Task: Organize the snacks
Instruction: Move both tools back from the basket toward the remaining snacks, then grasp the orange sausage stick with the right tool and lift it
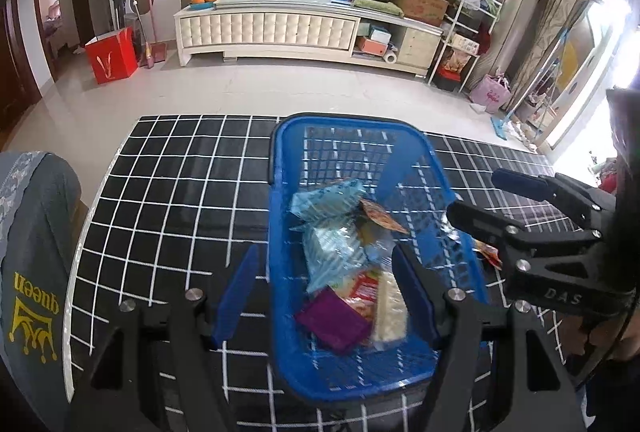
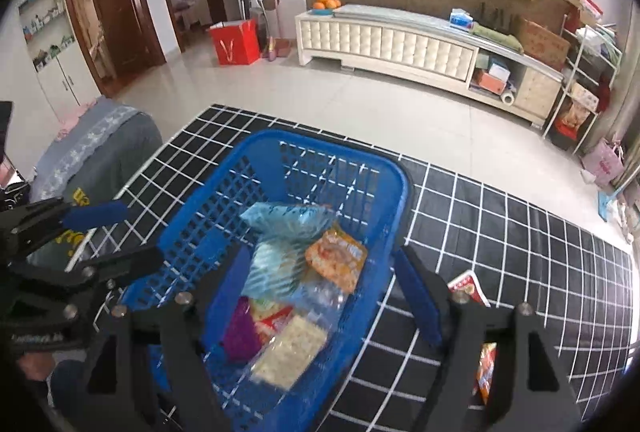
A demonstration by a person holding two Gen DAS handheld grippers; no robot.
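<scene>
the left gripper [image 1: 324,296] hangs spread wide, gripping nothing, its fingers straddling the blue basket [image 1: 290,168] of snack packets [image 1: 336,252] on the checked cloth [image 1: 180,192]. the right gripper [image 2: 332,296] stands released over the same basket; another packet [image 2: 466,286] lies just beside it.

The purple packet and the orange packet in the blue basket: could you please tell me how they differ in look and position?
The purple packet is plain and dark, while the orange packet carries a printed picture. The purple packet lies low at the near end of the blue basket, partly under other wrappers; the orange packet sits further in, on top of the pile, beside light blue bags. Both are small sealed snack packets inside the basket, and neither gripper touches them.
</scene>
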